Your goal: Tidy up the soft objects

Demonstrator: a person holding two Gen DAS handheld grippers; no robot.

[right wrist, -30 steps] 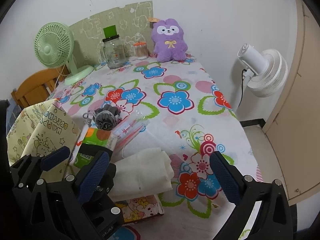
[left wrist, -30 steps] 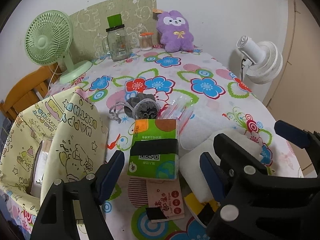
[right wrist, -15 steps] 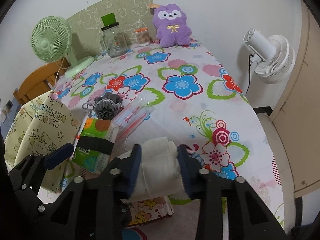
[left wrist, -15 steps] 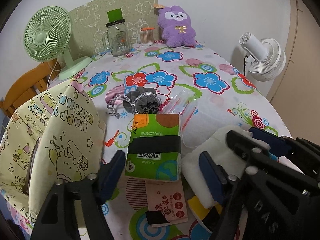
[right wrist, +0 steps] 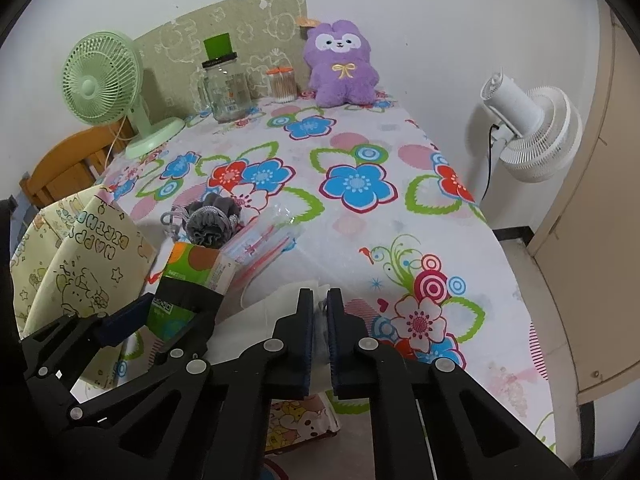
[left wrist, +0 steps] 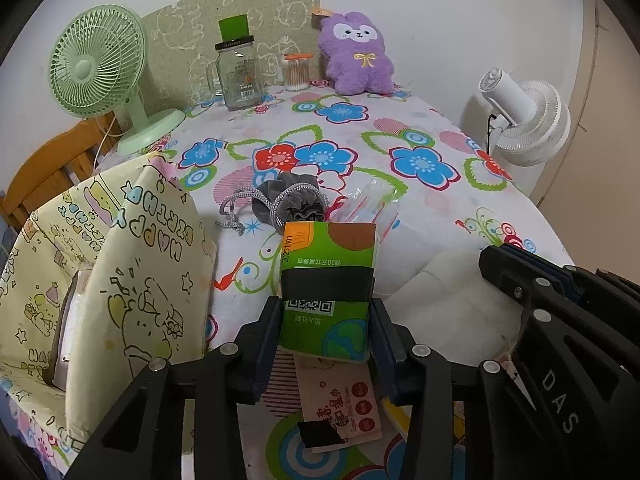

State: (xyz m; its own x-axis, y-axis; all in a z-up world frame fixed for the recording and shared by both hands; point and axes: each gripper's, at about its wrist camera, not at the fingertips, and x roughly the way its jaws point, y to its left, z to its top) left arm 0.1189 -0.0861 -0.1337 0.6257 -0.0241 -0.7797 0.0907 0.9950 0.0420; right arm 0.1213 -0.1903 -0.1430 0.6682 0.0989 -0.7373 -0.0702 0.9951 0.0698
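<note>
Left gripper point(left wrist: 325, 322): jaws have just been closing, pads now pressed on both sides of green tissue pack point(left wrist: 327, 284). Right gripper point(right wrist: 319, 334): jaws pinched nearly together on folded white cloth point(right wrist: 266, 312). Both items on floral tablecloth point(right wrist: 360, 216), beside yellow gift bag point(left wrist: 132, 280).

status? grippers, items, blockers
Left gripper just closed on tissue pack. Right gripper pinching white cloth. Nothing in the way.

Left gripper point(left wrist: 325, 332) jaws just closing, right gripper point(right wrist: 319, 334) pinched nearly closed
</note>
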